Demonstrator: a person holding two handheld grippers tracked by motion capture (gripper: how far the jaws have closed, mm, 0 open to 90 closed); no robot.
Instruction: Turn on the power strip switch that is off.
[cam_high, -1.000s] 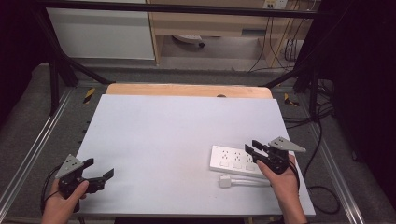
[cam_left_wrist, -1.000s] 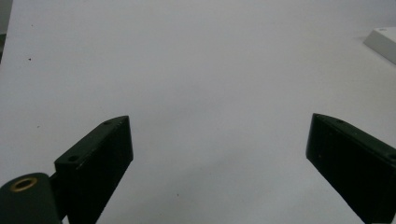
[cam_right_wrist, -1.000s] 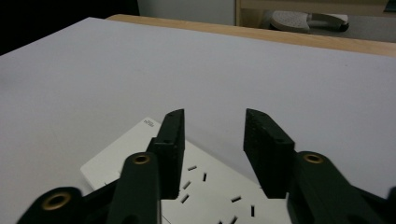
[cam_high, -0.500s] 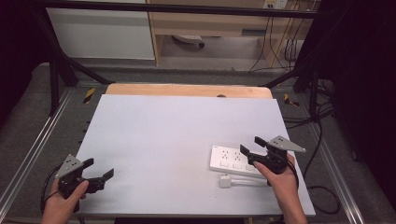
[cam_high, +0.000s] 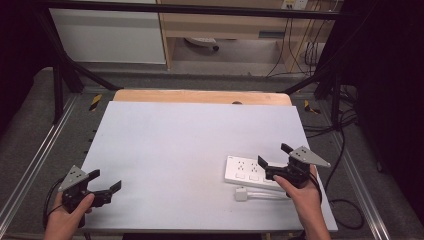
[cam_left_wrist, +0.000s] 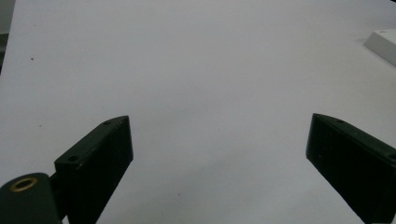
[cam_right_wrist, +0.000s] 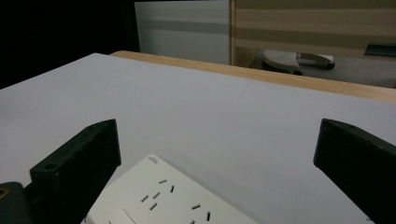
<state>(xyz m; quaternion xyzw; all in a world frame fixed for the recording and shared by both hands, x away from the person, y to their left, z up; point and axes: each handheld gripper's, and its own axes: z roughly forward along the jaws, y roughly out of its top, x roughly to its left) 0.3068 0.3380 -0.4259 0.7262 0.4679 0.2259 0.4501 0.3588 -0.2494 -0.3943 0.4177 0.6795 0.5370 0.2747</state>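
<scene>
From the high view, I have my right gripper (cam_high: 274, 161) hovering over the right end of the white power strip (cam_high: 247, 172), jaws spread, nothing between them. The strip lies flat on the grey table (cam_high: 190, 145) near its front right, and a white plug (cam_high: 242, 194) with its cord lies just in front of it. My left gripper (cam_high: 102, 184) sits at the front left corner, well apart from all that, jaws also spread and empty. I judge this to be the approach step, before any grasp.

In the left gripper view, bare tabletop lies between the jaws; a corner of the strip (cam_left_wrist: 384, 44) shows at far right.

In the right gripper view, the strip (cam_right_wrist: 163, 200) lies below and between my wide jaws. Next I need to lower and close squarely across it, or go for the plug.

No containers here to report.
</scene>
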